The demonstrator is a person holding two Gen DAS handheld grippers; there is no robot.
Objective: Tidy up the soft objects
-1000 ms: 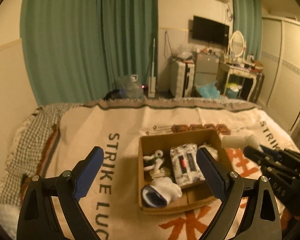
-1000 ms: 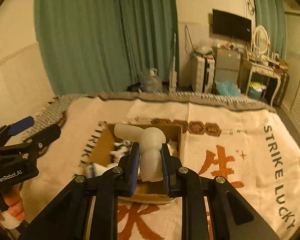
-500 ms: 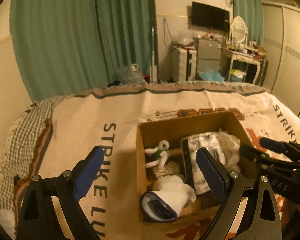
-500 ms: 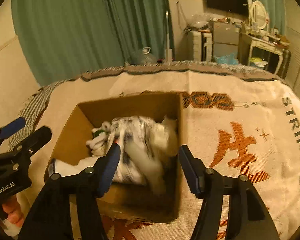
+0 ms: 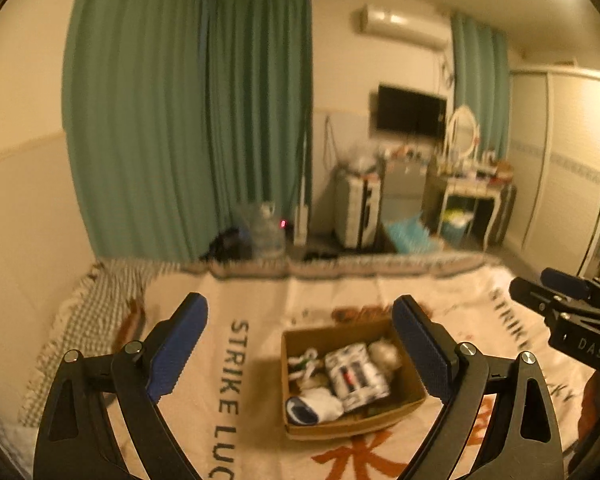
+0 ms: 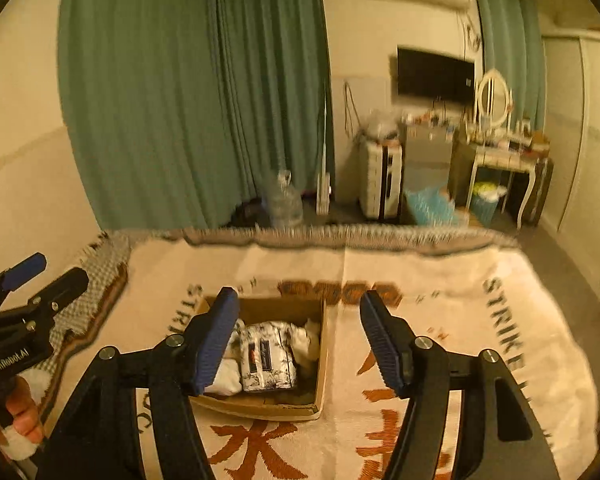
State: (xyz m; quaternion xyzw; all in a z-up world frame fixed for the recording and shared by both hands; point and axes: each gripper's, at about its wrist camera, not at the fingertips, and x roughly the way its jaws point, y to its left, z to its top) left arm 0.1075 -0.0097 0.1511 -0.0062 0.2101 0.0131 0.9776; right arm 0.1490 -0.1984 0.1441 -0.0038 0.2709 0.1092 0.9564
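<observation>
An open cardboard box [image 5: 414, 394] [image 6: 322, 364] sits on a cream blanket. Inside lie a patterned tissue pack [image 5: 356, 374] [image 6: 266, 356], a white sock with a blue cuff [image 5: 312, 406], a pale plush toy [image 5: 384, 354] [image 6: 306, 340] and small white items [image 5: 302, 360]. My left gripper [image 5: 300, 344] is open and empty, raised above and behind the box. My right gripper [image 6: 296, 338] is open and empty, also raised over the box; it shows at the right edge of the left wrist view [image 5: 560, 304].
The blanket [image 6: 460, 312] with "STRIKE LUCKY" lettering covers the bed. Beyond its far edge are green curtains [image 5: 220, 120], a water jug [image 6: 286, 202], a suitcase [image 6: 380, 180], a dressing table [image 6: 500, 156] and a wall TV [image 6: 434, 74].
My right gripper opened and let the pale plush toy drop into the box. Both grippers then rose and pulled back from the box.
</observation>
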